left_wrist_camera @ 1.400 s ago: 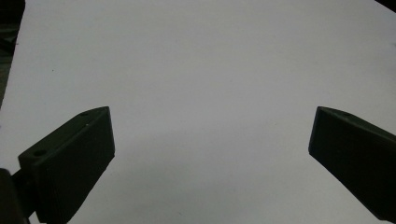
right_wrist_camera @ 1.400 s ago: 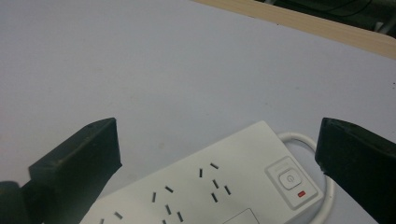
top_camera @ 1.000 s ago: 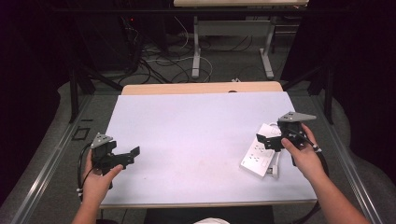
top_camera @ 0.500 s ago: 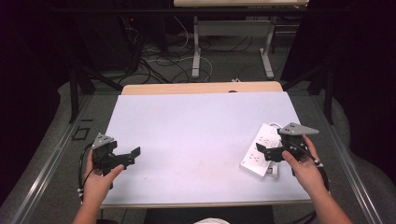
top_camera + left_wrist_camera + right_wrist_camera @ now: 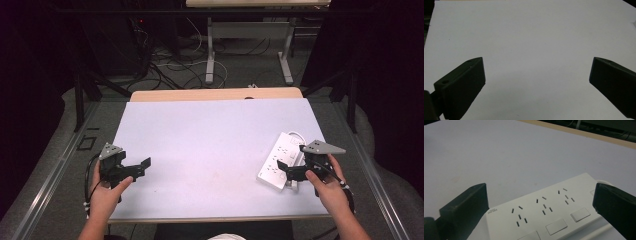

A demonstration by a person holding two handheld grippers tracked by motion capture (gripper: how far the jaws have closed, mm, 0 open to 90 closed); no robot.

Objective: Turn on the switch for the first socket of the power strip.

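White plastic: a power strip (image 5: 280, 160) lying flat on the pale table top (image 5: 215, 135), near its right edge and toward the person's side, set at a slant. Three socket groups visible on its upper face in the right gripper view (image 5: 541, 207), each with a rectangular switch below it, and a small printed mark near one end. A white cable (image 5: 298, 136) curling out at the far end of the strip, still on the table.

Right gripper (image 5: 290, 172) held in the right hand (image 5: 330, 192), just over the near end of the power strip. Jaws wide apart, with nothing gripped between them; in the right gripper view, one black jaw at each side and the strip in the gap between. Whether a jaw tip touches the strip, not possible to tell. Grey three-cornered plate on top of the gripper, over the right edge of the table.

Left gripper (image 5: 140, 167) held in the left hand (image 5: 107, 195) near the left front corner of the table, well apart from the power strip. Jaws also spread wide and holding nothing; only bare table surface (image 5: 531, 45) between them in the left gripper view. Pointed toward the middle of the table.

Beyond the far edge, a strip of wooden board (image 5: 215, 94), then dark floor with loose cables (image 5: 175, 60) and metal table legs (image 5: 210, 55).
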